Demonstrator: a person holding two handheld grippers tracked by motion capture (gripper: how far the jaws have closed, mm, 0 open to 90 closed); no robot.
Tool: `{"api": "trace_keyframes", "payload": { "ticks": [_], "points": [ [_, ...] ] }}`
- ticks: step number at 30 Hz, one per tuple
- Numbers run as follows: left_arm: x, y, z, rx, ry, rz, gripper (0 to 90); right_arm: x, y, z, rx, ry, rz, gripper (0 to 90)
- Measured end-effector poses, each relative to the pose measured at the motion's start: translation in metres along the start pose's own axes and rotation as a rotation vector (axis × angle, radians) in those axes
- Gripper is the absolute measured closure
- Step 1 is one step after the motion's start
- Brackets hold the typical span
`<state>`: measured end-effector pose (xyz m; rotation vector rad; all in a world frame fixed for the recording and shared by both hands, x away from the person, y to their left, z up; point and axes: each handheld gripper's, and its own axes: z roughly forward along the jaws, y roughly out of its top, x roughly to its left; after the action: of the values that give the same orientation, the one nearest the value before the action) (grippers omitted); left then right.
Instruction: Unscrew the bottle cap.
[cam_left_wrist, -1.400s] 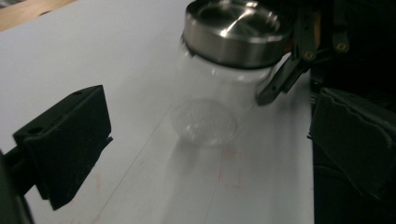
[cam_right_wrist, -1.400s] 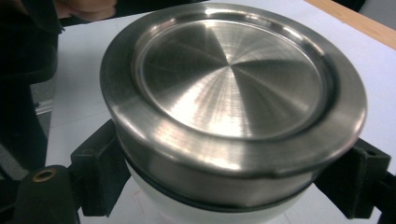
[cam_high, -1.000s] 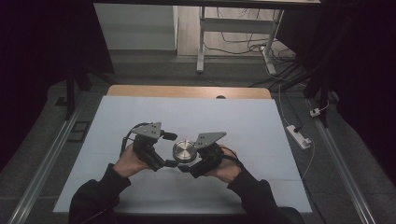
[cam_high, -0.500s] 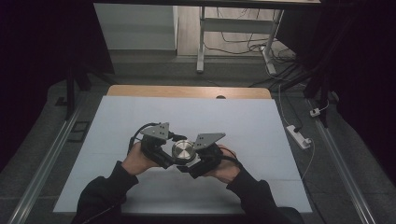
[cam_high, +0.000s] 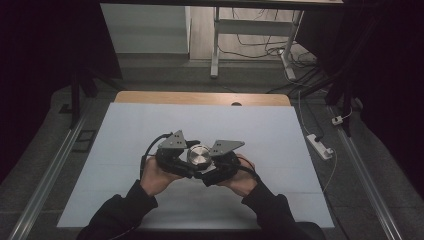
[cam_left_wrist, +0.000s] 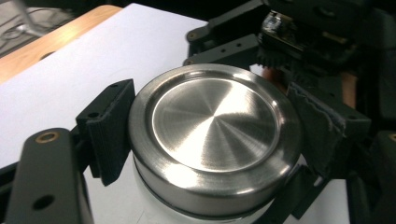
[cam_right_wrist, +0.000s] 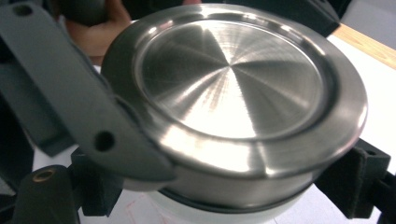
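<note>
- High view: a person's two hands hold the left gripper (cam_high: 189, 161) and the right gripper (cam_high: 206, 165) together near the middle of the white surface (cam_high: 125, 130), either side of a round steel lid (cam_high: 199, 155)
- Left gripper view: the left gripper (cam_left_wrist: 210, 135) has its jaws set against opposite sides of the steel lid (cam_left_wrist: 212, 126), holding it; a white container body (cam_left_wrist: 154, 205) shows beneath the lid's rim
- Right gripper view: the right gripper (cam_right_wrist: 229, 172) has its jaws closed on the white container body (cam_right_wrist: 205, 210) just below the steel lid (cam_right_wrist: 229, 84), one jaw at each side
- The wooden edge (cam_high: 200, 97) of the surface lies at the far side, well apart from the container
</note>
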<state>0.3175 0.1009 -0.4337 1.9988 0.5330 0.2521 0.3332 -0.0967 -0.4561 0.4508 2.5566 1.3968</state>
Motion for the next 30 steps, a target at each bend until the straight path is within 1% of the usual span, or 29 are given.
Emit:
{"api": "trace_keyframes", "payload": {
  "ticks": [2,3,5,6,7,8,9,11,12,13,14,16,17,19,20,22,24,25,27,30],
  "points": [
    [-0.002,0.001,0.002,0.001,0.034,-0.020,20.2,0.000,0.000,0.001,-0.003,-0.026,0.008,14.5],
    [-0.003,0.001,0.003,0.002,0.038,-0.025,20.1,0.000,0.000,0.001,-0.005,-0.035,0.016,14.5],
    [0.000,0.002,0.003,0.008,0.020,-0.033,19.5,0.000,-0.001,0.001,-0.007,-0.043,0.019,14.5],
    [0.002,0.003,0.002,-0.005,-0.007,-0.041,18.3,0.000,-0.001,0.000,-0.008,-0.044,0.026,14.6],
    [0.004,0.003,0.001,-0.007,-0.034,-0.046,7.7,-0.001,-0.001,0.000,-0.010,-0.040,0.024,14.5],
    [0.006,0.004,0.000,0.003,-0.048,-0.041,7.7,-0.001,-0.001,-0.001,-0.015,-0.030,0.022,14.5],
    [0.008,0.005,-0.002,0.003,-0.067,-0.031,5.2,-0.002,-0.001,-0.002,-0.020,-0.021,0.024,14.6],
    [0.014,0.005,-0.008,0.001,-0.131,-0.006,4.9,-0.002,0.000,-0.004,-0.024,0.005,0.019,14.6],
    [0.017,0.005,-0.011,0.005,-0.164,0.014,5.3,-0.002,0.001,-0.005,-0.020,0.026,0.012,14.5],
    [0.020,0.004,-0.014,0.014,-0.203,0.037,7.8,-0.001,0.001,-0.005,-0.016,0.056,-0.009,14.5],
    [0.022,0.003,-0.016,0.023,-0.229,0.067,7.8,-0.001,0.001,-0.005,-0.016,0.056,-0.009,14.5],
    [0.023,0.000,-0.018,0.039,-0.286,0.117,9.2,0.000,0.002,-0.005,-0.006,0.095,-0.030,14.5],
    [0.024,-0.001,-0.019,0.047,-0.304,0.144,11.1,0.002,0.002,-0.004,-0.006,0.115,-0.033,14.5],
    [0.024,-0.003,-0.019,0.058,-0.331,0.170,12.1,0.005,0.002,-0.002,0.002,0.148,-0.049,14.5],
    [0.024,-0.003,-0.020,0.061,-0.337,0.182,13.2,0.007,0.002,-0.001,0.005,0.163,-0.056,14.5],
    [0.023,-0.005,-0.020,0.059,-0.353,0.201,18.6,0.010,0.002,-0.001,0.012,0.182,-0.073,14.5],
    [0.022,-0.005,-0.021,0.058,-0.349,0.208,18.7,0.012,0.003,-0.001,0.022,0.182,-0.084,14.5],
    [0.021,-0.005,-0.021,0.057,-0.342,0.204,18.8,0.012,0.003,-0.001,0.023,0.181,-0.086,14.5],
    [0.020,-0.005,-0.018,0.052,-0.320,0.178,18.8,0.012,0.003,-0.001,0.025,0.172,-0.080,14.5],
    [0.016,-0.003,-0.014,0.035,-0.259,0.132,20.5,0.010,0.003,0.000,0.024,0.133,-0.067,14.5]
  ]
}}
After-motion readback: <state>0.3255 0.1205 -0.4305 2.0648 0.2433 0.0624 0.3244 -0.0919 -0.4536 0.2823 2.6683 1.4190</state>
